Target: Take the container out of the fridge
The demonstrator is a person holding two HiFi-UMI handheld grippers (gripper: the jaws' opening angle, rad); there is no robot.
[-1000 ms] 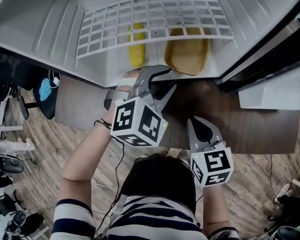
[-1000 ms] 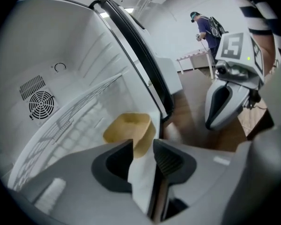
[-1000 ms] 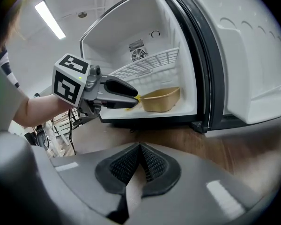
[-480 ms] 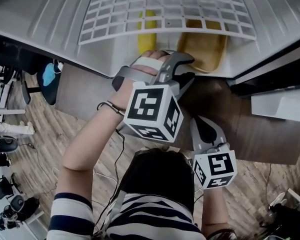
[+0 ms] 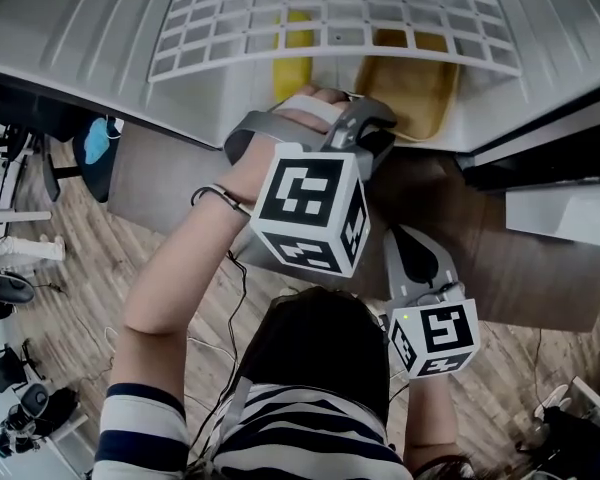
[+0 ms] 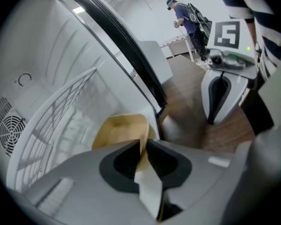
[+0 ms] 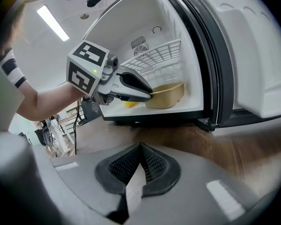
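Note:
A tan container (image 5: 420, 93) sits on the fridge floor under the white wire shelf (image 5: 240, 18), at the right. My left gripper (image 5: 380, 133) reaches into the fridge, and its jaws are shut on the container's near rim. In the left gripper view the tan rim (image 6: 119, 130) runs straight between the closed jaws of the left gripper (image 6: 143, 146). The right gripper view shows the left gripper (image 7: 150, 93) pinching the container (image 7: 167, 95) by its left edge. My right gripper (image 5: 398, 233) hangs outside, below the fridge opening, shut and empty; its closed jaws (image 7: 140, 146) hold nothing.
A yellow item (image 5: 298, 63) lies to the left of the container, close to the left gripper. The open fridge door (image 5: 570, 218) stands at the right, with its black seal (image 7: 210, 55) beside the opening. Wooden floor (image 5: 500, 278) lies below.
My left gripper has pushed further into the fridge and come onto the container's rim. The right gripper has stayed almost where it was.

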